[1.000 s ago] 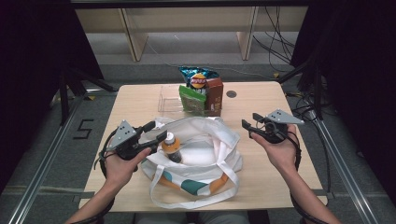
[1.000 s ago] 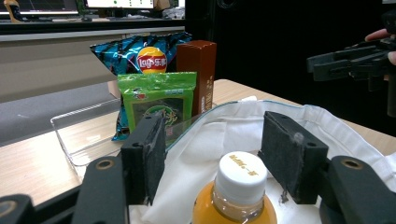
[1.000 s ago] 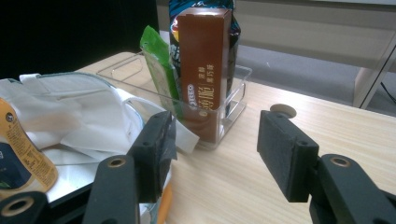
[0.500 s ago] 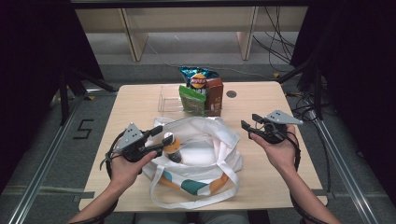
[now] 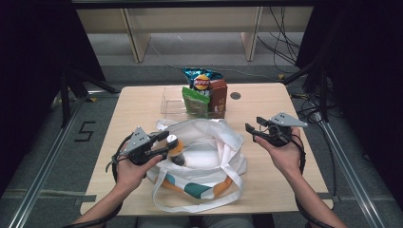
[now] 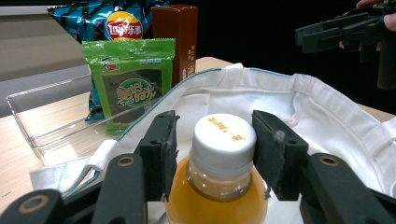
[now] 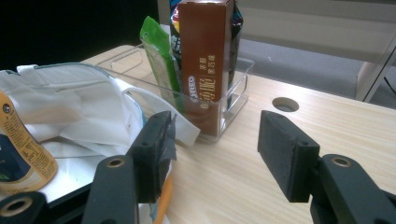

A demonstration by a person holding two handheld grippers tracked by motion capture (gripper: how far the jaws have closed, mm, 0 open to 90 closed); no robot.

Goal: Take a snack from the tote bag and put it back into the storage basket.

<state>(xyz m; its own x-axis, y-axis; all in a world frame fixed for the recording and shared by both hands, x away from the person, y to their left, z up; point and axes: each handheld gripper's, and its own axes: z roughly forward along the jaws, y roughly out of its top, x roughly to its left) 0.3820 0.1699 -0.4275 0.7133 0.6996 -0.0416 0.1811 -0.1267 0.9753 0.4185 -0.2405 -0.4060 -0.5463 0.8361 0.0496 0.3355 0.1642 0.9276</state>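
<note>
A clear plastic bottle of orange drink with a white screw cap point(image 6: 223, 158) is clamped at its neck by the left gripper point(image 6: 215, 151), whose black jaws are closed against the cap from both sides. In the high view the bottle point(image 5: 175, 148) is seen at the left rim of a white cloth tote bag with teal and orange patches point(image 5: 209, 156), which lies open on the pale wooden table point(image 5: 266, 102); the bottle is held partly inside the bag's opening. The right gripper point(image 5: 260, 132) is held just beyond the bag's right edge, its jaws spread wide with nothing between them. Behind the bag, a clear plastic tray point(image 5: 172, 100) is seen, in which a green snack packet point(image 5: 194, 98), a brown carton point(image 5: 219, 97) and a blue crisp bag point(image 5: 201, 79) are stood upright.
</note>
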